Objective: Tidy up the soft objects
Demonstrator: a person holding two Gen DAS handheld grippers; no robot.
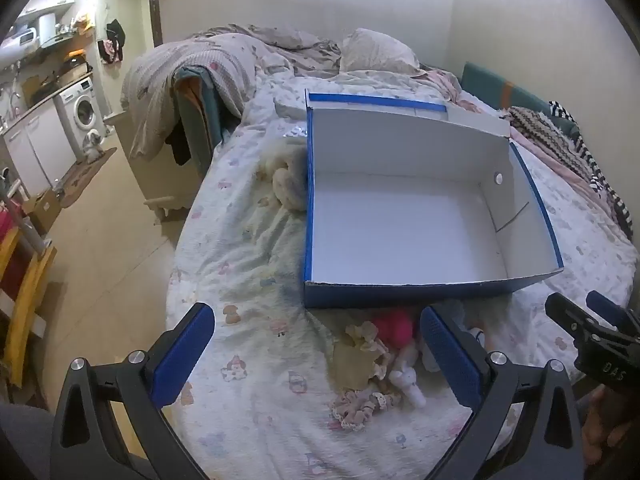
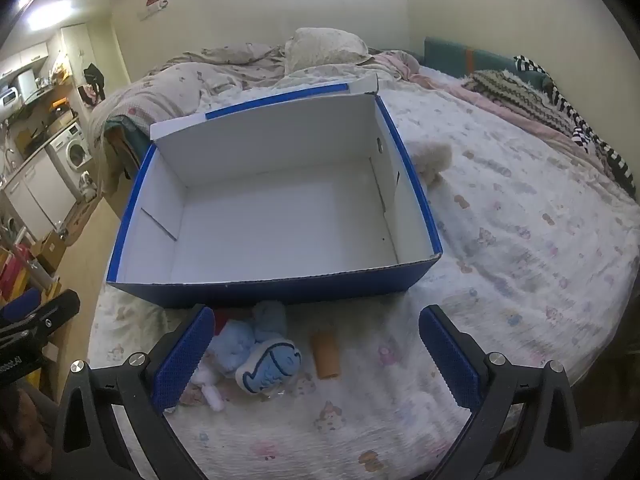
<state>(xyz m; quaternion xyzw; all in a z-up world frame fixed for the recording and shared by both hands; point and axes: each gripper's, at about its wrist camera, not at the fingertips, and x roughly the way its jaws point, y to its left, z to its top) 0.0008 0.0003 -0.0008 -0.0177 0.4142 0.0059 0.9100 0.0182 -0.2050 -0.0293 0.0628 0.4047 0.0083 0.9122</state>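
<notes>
An open blue box with a white inside [image 1: 400, 220] [image 2: 280, 216] lies on the bed and holds nothing. In front of it lies a heap of soft toys: a pink plush [image 1: 394, 326], a frilly beige piece [image 1: 362, 354], a small white plush [image 1: 408, 382], a blue plush [image 2: 244, 340], a blue-and-white fish cushion [image 2: 270, 366] and a brown roll [image 2: 326, 354]. A cream plush [image 1: 286, 184] [image 2: 430, 156] lies beside the box. My left gripper [image 1: 318, 356] is open over the heap's left side. My right gripper [image 2: 316, 356] is open above the roll.
The bed has a printed white sheet [image 2: 500, 240], with rumpled quilts and a pillow [image 1: 372, 52] at the far end and striped clothes [image 2: 580, 132] along the right edge. To the left are bare floor, cabinets and a washing machine [image 1: 84, 110].
</notes>
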